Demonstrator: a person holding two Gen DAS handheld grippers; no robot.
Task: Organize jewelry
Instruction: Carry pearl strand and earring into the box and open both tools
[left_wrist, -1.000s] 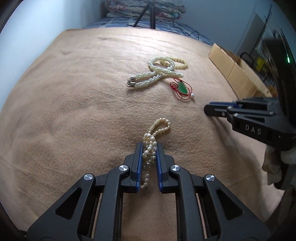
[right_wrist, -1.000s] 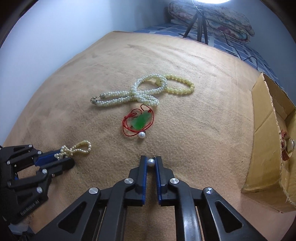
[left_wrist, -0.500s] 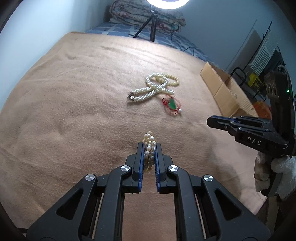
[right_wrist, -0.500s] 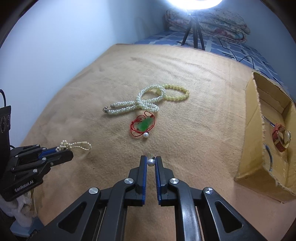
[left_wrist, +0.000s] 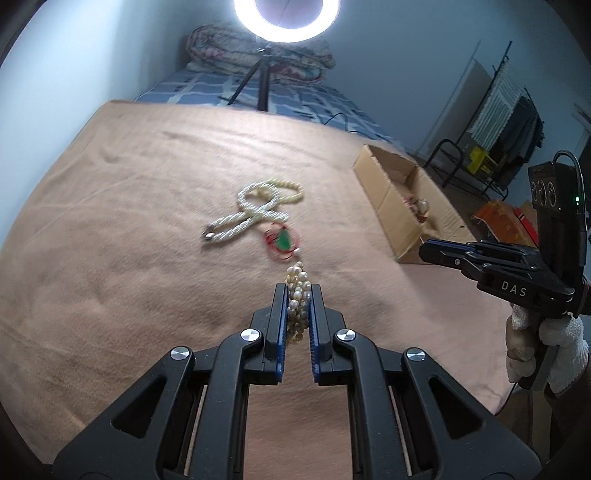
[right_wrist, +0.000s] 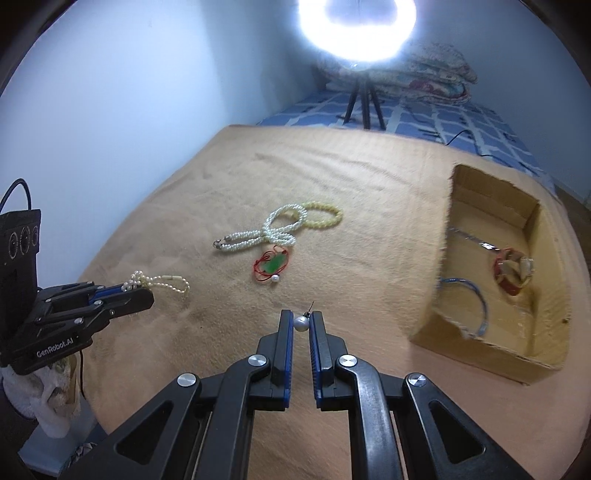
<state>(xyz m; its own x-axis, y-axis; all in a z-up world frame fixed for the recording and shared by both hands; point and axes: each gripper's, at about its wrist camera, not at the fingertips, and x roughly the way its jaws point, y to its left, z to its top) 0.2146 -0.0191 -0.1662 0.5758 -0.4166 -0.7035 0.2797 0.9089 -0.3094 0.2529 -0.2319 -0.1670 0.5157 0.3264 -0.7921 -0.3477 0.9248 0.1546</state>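
Both grippers have lifted clear of the tan blanket (right_wrist: 332, 177) since a second ago, carrying their catches up and tilting the ring light (left_wrist: 286, 18) into view. The left gripper (left_wrist: 299, 295) has its jaws closed narrowly on a bunched pearl bracelet (left_wrist: 298, 295), whose loose end in the right wrist view droops out toward 3 o'clock from the fingertips; the right gripper (right_wrist: 301, 321) pinches a single pearl earring (right_wrist: 300, 323) at the very tips of its jaws, its post poking up at 1 o'clock. The cardboard box (right_wrist: 458, 332), at 3 o'clock in the right view, already holds a red strap watch (right_wrist: 511, 271) and a blue bangle (right_wrist: 480, 299). Left on the blanket at 12 o'clock are the white pearl necklace (right_wrist: 258, 238), a yellow bead bracelet (right_wrist: 325, 218) and a green pendant on red cord (right_wrist: 273, 264). The strands look light and limp and likely to slither, so a grip across several bunched beads seems safest; the round, slick earring could pop from so shallow a pinch
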